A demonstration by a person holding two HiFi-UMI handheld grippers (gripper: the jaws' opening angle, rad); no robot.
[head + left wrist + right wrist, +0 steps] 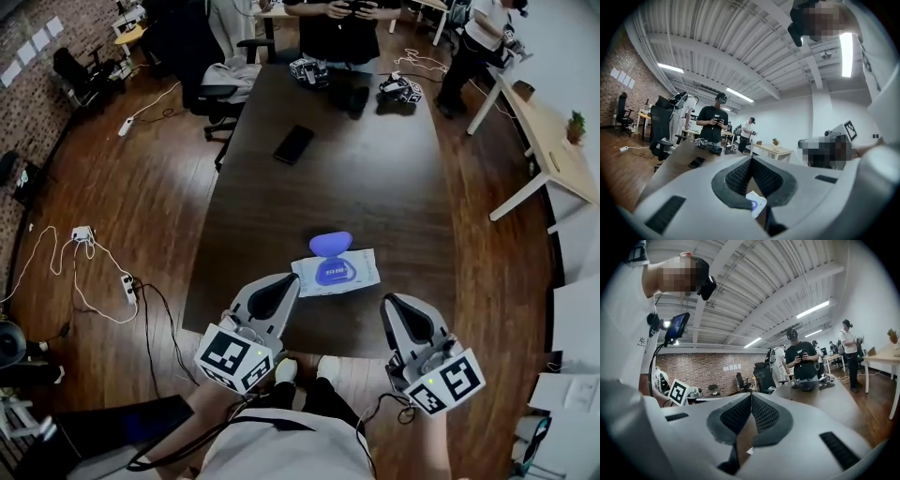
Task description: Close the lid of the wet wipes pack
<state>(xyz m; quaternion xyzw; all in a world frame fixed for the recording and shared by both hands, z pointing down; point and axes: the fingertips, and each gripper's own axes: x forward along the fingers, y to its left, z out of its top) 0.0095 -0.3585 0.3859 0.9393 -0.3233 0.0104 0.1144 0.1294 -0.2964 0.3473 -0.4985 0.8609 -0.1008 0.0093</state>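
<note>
The white wet wipes pack (336, 273) lies flat on the dark table (375, 178) near its front edge. Its blue oval lid (330, 244) stands flipped open on the far side. My left gripper (289, 281) hovers just left of the pack's near corner, its jaws meeting at the tips with nothing between them. My right gripper (389, 302) sits just right of the pack, also shut and empty. In the left gripper view, the pack (757, 202) shows through the gap below the closed jaws of the left gripper (751, 159). The right gripper (751, 395) hides most of the pack.
A black phone (293, 143) lies mid-table. Two spare grippers (309, 70) (401, 89) rest at the far end, where a person (342, 28) stands. An office chair (220, 89) is at the far left corner, a light desk (544, 141) at the right, cables (84, 244) on the floor.
</note>
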